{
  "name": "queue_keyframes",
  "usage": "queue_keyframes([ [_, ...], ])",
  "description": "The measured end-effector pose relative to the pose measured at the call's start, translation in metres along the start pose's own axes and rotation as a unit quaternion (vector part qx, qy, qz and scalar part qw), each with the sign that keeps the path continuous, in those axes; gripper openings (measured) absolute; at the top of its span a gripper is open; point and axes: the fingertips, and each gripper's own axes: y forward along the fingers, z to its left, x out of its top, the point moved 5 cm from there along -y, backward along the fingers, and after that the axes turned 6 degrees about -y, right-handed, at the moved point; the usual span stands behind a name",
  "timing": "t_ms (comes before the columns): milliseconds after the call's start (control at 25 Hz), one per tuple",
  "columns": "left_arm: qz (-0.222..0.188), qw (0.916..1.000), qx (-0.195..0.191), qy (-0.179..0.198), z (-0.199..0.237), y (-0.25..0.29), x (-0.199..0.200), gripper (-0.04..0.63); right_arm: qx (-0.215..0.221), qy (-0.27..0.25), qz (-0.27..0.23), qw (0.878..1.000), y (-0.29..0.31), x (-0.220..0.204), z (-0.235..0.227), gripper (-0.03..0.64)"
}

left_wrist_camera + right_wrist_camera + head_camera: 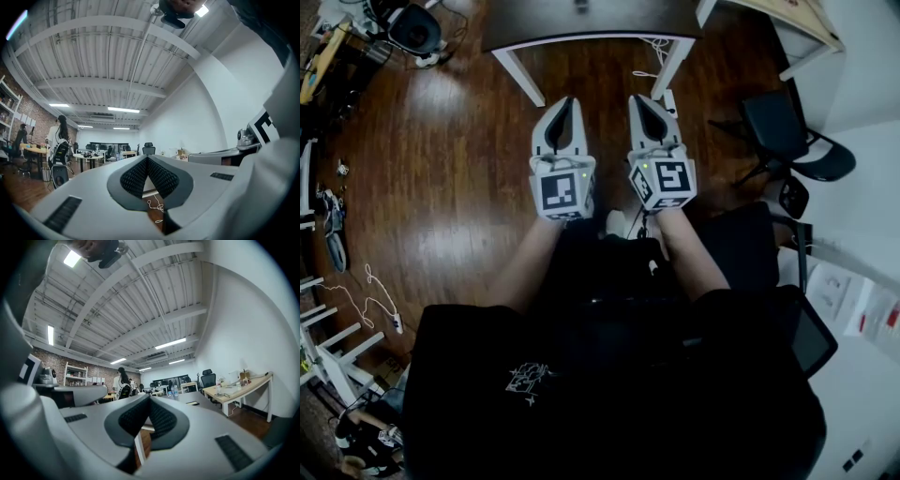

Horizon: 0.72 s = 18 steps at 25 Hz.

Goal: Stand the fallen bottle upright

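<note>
Over the wooden floor (441,187), just short of the dark-topped table (581,26) | left gripper (566,101): jaws pressed together, gripping nothing | right gripper (640,99): closed too, empty

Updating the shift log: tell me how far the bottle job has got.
Done: nothing visible; no bottle shows in any view. In hand: the left gripper and right gripper are both shut and empty, held side by side above the wooden floor, short of the dark table. Left: find the bottle, grasp it, stand it upright.
</note>
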Motion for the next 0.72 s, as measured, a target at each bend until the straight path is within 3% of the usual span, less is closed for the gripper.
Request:
queue_keyframes([
  [720,-0.005,0.9996,-0.023,-0.012,0.028,-0.002,0.003,-0.014,-0.008,-0.019,0.004,1.0,0.017,0.008,0.034,0.012],
])
